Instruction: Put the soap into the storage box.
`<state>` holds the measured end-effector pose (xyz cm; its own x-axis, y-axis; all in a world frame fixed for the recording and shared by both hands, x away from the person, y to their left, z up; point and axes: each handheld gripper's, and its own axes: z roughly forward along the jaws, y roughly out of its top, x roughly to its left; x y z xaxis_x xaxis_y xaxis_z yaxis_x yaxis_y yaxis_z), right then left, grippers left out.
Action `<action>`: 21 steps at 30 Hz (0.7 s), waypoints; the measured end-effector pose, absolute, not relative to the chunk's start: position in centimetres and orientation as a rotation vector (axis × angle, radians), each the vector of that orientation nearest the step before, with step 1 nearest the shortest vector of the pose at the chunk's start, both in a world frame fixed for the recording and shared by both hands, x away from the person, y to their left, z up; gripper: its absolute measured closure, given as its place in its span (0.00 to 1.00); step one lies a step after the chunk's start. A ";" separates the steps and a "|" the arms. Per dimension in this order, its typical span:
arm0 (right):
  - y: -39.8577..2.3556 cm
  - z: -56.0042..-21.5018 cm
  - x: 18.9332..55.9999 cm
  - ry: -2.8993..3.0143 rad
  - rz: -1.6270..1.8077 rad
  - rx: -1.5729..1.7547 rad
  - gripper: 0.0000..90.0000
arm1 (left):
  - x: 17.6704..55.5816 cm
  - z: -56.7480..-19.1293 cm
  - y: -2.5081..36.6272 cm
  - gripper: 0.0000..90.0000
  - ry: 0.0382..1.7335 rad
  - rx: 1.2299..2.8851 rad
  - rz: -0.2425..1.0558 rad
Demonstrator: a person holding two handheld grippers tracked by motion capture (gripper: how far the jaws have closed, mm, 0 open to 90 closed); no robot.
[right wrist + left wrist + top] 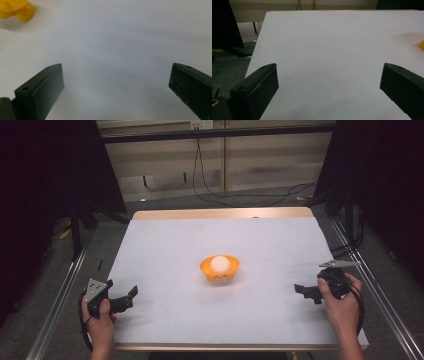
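- Both your grippers gape wide, holding nothing: left gripper (131, 296), right gripper (301, 291).
- One orange bowl (219, 268) with a white ball (220, 264) sits between them, ahead, well apart from each.

high: above, forward-down | gripper views: low, close | shared: table (165, 320)

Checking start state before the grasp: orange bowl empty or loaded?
Loaded. In the high view a white ball sits inside the orange bowl, which stands upright at mid-table. Neither gripper touches it.
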<state>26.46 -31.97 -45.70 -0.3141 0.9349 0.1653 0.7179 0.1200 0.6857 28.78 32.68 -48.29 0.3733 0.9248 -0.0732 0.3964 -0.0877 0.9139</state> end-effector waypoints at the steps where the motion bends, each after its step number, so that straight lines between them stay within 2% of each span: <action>1: -32.2 -45.8 26.3 2.092 1.002 1.619 0.00 | 28.8 -48.3 32.7 0.02 1.184 1.671 0.686; 21: -36.9 -47.4 21.4 1.893 1.128 1.573 0.00 | 28.7 -48.3 32.6 0.02 1.179 1.670 0.703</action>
